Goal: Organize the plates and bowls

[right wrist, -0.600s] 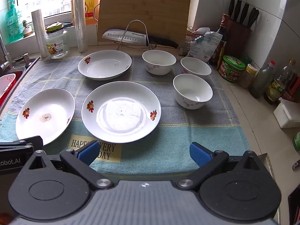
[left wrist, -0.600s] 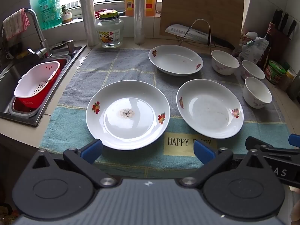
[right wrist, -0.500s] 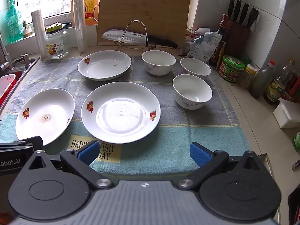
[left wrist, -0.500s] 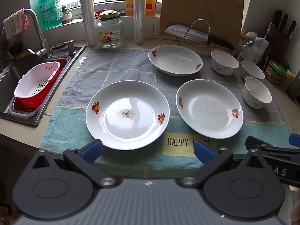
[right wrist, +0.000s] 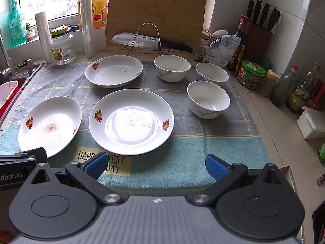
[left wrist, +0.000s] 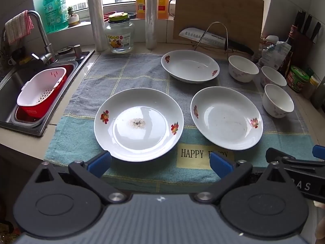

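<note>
Three white plates with fruit prints lie on a towel: a near-left plate [left wrist: 139, 126] [right wrist: 49, 125], a near-middle plate [left wrist: 226, 118] [right wrist: 131, 121] and a far plate [left wrist: 190, 65] [right wrist: 113, 70]. Three white bowls stand to the right: a far bowl [right wrist: 172, 68] [left wrist: 243, 68], a right bowl [right wrist: 212, 74] [left wrist: 273, 78] and a near bowl [right wrist: 208, 99] [left wrist: 277, 100]. My left gripper [left wrist: 160, 163] is open and empty, just in front of the near-left plate. My right gripper [right wrist: 156, 166] is open and empty, in front of the near-middle plate.
A sink [left wrist: 12, 83] with a red and white strainer basket [left wrist: 40, 93] lies at the left. A knife on a wire rack [right wrist: 142, 39], a cutting board [right wrist: 156, 14], a glass jar [right wrist: 62, 47] and rolls stand behind. Jars, bottles and a knife block [right wrist: 262, 32] crowd the right.
</note>
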`<state>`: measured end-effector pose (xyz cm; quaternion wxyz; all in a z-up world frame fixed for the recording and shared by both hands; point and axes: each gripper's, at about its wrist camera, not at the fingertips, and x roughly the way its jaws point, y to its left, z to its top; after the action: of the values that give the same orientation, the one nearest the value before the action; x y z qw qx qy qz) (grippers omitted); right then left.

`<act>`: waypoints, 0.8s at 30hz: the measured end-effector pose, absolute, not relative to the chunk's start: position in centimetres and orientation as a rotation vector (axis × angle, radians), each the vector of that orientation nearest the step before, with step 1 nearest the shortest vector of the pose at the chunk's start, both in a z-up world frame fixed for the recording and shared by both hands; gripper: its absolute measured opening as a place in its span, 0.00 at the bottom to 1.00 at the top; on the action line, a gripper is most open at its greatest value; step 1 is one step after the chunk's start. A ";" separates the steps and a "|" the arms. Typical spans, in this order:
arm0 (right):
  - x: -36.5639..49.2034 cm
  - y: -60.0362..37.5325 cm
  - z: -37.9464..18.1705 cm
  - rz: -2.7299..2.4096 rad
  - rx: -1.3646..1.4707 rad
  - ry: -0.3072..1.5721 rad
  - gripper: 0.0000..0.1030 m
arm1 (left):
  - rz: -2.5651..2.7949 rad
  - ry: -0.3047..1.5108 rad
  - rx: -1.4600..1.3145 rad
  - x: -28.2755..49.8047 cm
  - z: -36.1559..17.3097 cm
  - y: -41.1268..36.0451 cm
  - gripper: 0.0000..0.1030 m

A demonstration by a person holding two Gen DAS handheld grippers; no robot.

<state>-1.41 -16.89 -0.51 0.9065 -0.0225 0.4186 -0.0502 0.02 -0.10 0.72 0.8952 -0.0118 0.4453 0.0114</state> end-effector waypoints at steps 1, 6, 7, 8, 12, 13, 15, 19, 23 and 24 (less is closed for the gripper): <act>-1.4 -17.0 -0.5 -0.106 -0.045 0.865 1.00 | 0.025 0.919 -0.026 -0.3 0.9 -0.1 0.99; -1.4 -16.9 -0.6 -0.109 -0.040 0.864 1.00 | 0.036 0.912 -0.029 -0.4 0.7 0.1 0.99; -1.5 -16.9 -0.6 -0.109 -0.041 0.863 1.00 | 0.036 0.914 -0.027 -0.4 0.6 0.1 0.99; -1.5 -17.0 -0.5 -0.107 -0.041 0.864 1.00 | 0.036 0.915 -0.024 -0.4 0.6 0.1 0.99; -1.6 -16.9 -0.5 -0.105 -0.046 0.862 1.00 | 0.035 0.914 -0.016 -0.4 0.5 0.0 0.99; -1.6 -16.9 -0.5 -0.105 -0.045 0.863 1.00 | 0.036 0.913 -0.014 -0.4 0.6 -0.1 0.99; -1.6 -16.9 -0.5 -0.105 -0.045 0.861 1.00 | 0.037 0.912 -0.013 -0.4 0.6 -0.1 0.99; -1.6 -16.9 -0.5 -0.109 -0.043 0.861 1.00 | 0.034 0.913 -0.013 -0.4 0.6 -0.1 0.99; -1.6 -17.0 -0.5 -0.108 -0.043 0.861 1.00 | 0.033 0.913 -0.014 -0.4 0.6 -0.1 0.99; -1.6 -17.0 -0.5 -0.108 -0.044 0.860 1.00 | 0.034 0.913 -0.014 -0.4 0.6 -0.1 0.99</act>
<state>-1.58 -16.96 -0.49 0.9073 -0.0215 0.4167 -0.0523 -0.39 -0.12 0.61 0.8975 -0.0066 0.4406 0.0165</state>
